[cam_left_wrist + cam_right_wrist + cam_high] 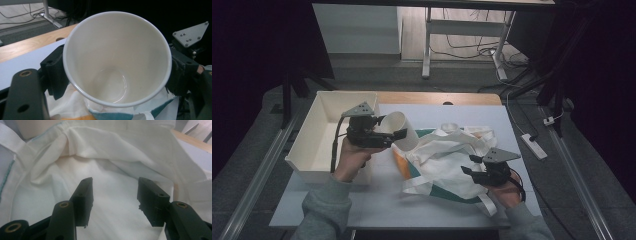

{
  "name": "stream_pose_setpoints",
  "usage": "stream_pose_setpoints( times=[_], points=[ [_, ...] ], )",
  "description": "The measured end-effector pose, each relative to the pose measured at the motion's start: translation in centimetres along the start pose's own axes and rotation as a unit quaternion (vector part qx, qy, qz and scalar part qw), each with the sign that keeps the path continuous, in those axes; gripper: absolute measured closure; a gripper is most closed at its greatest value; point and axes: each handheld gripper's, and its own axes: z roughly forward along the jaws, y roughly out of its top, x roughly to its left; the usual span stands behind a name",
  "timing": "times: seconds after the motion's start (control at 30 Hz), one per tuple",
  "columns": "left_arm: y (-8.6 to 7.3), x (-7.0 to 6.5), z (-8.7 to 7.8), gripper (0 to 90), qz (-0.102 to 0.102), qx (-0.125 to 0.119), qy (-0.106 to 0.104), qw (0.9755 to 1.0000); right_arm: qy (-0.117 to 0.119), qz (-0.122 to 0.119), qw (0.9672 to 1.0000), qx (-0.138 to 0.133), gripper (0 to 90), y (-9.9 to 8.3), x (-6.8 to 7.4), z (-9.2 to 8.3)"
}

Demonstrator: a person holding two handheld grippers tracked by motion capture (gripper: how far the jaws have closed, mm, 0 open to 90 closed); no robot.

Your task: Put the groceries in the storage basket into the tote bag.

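Both claws level: left claw (398, 133) grips cup (402, 127).

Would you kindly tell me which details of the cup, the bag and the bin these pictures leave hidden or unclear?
- Cup: in the left gripper view its outer wall is turned away, so any print is hidden.
- Bag: in the high view its folds hide what is inside; in the right gripper view the edges cut it off.
- Bin: in the high view the left gripper and hand cover part of its floor.
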Motion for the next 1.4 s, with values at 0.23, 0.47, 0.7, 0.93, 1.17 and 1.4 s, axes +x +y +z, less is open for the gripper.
stream_pose_setpoints(
  times=[0.23, 0.47, 0.7, 0.93, 1.17, 1.4],
  points=[
    [-0.2, -0.6, 2.0, 20.5, 0.003, 0.018, -0.012, 0.9998, 0.004, 0.003, 0.9999, -0.016, 42.9, 0.7, 0.4, -0.2],
    [-0.4, -1.2, 3.6, 20.5, 0.009, 0.036, -0.020, 0.9991, 0.006, -0.001, 0.9996, -0.028, 36.7, 1.7, 1.1, -0.3],
    [-0.8, -1.8, 5.1, 20.5, 0.015, 0.052, -0.028, 0.9981, 0.008, -0.008, 0.9991, -0.040, 26.7, 2.8, 2.2, -0.2],
    [-1.5, -2.4, 7.0, 20.4, 0.021, 0.077, -0.034, 0.9962, 0.018, -0.024, 0.9986, -0.043, 17.6, 4.1, 3.7, 0.5],
    [-1.7, -3.4, 8.2, 20.4, 0.032, 0.090, -0.047, 0.9943, 0.019, -0.032, 0.9981, -0.050, 14.5, 5.4, 4.9, 1.5],
    [-1.8, -4.1, 9.0, 20.4, 0.038, 0.098, -0.055, 0.9930, 0.019, -0.041, 0.9978, -0.048, 13.6, 6.2, 5.8, 2.5]
  ],
)
